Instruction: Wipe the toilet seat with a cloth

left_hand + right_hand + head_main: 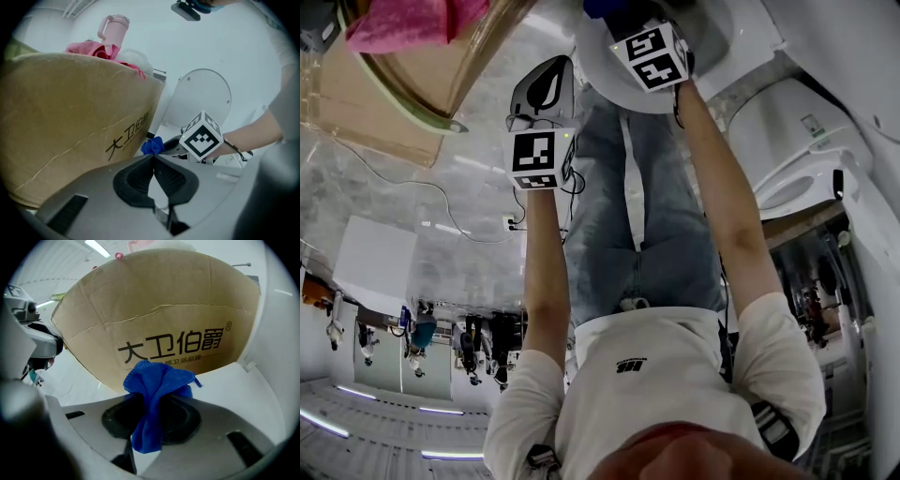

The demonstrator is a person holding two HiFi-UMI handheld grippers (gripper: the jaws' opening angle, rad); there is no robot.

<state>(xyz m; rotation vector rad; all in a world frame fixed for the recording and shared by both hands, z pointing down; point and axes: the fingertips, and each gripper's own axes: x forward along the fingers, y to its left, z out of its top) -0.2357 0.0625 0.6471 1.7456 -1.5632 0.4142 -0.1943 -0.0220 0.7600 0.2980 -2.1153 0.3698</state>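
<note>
My right gripper (154, 397) is shut on a blue cloth (157, 390), which bunches above the jaws and hangs down between them. In the left gripper view the same blue cloth (152, 146) shows just past my left gripper (153, 158), whose pads meet with nothing between them. Behind the cloth stands a raised white toilet lid (201, 101). In the head view the left gripper (546, 84) is held out at centre left. The right gripper (623, 14) is further out over a round white toilet part (605, 80), and its jaws are cut off by the frame's edge.
A large cardboard box (75, 122) with printed characters stands close on the left, holding a pink cloth (91, 48) and a pink bottle (114, 29). A second white toilet fixture (787, 169) sits at the right. A cable (441, 192) runs across the grey floor.
</note>
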